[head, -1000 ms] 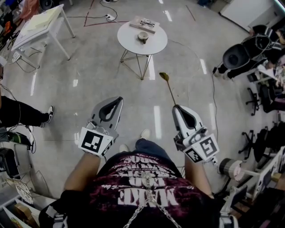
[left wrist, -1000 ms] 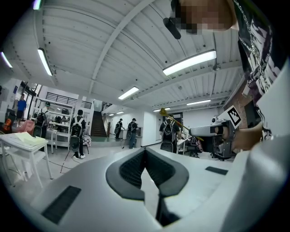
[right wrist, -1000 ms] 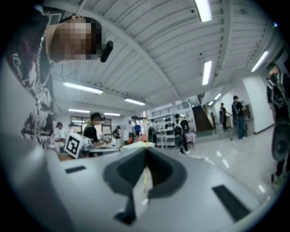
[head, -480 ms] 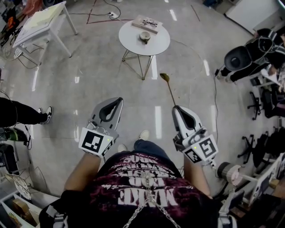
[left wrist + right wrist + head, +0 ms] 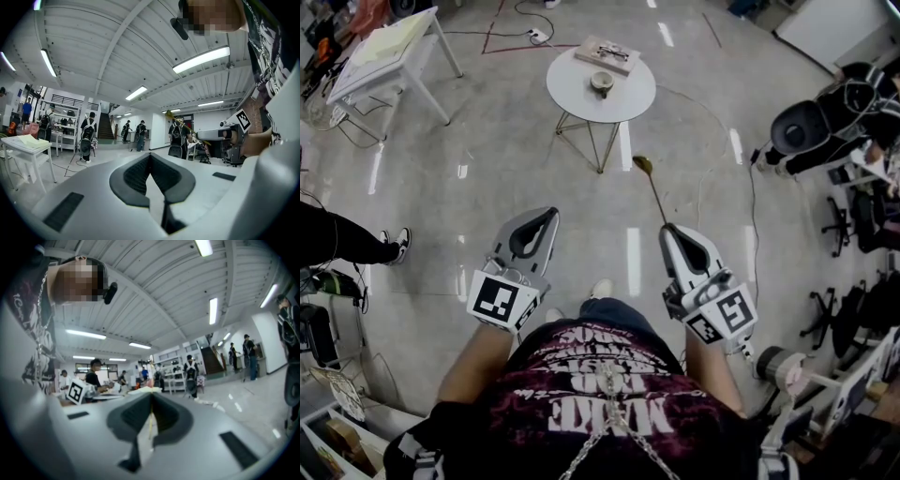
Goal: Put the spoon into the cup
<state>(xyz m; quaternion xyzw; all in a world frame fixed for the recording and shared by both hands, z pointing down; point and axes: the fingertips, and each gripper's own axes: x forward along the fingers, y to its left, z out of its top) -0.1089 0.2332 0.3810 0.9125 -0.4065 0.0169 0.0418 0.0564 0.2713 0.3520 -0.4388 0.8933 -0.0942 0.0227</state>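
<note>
– Golden in colour, the spoon [image 5: 653, 192]: where is it?
– It is in the right gripper [image 5: 667, 228]. The jaws are clenched on the end of its thin handle; the right gripper view shows this handle as a pale line between the two dark pads. The spoon points forward, away from the person, with its bowl at the far end, in the air above the floor.
– And the cup [image 5: 601, 82]?
– The cup stands on the round white counter [image 5: 572, 94], far in front of both grippers. Just behind it lies a flat rectangular thing [image 5: 607, 54]. The spoon is well apart from the cup, and its bowl is short of the near edge of the counter.
– What does the left gripper [image 5: 551, 212] hold?
– Nothing. Its jaws are pressed together at the tips, and the hollow between the pads is empty. It is beside the right gripper, at about the same level, and both point forward.
– What else is around?
– A white rectangular table [image 5: 384, 52] stands to the left, apart from the round counter. Black office chairs [image 5: 797, 122] are at the right side of the room.
</note>
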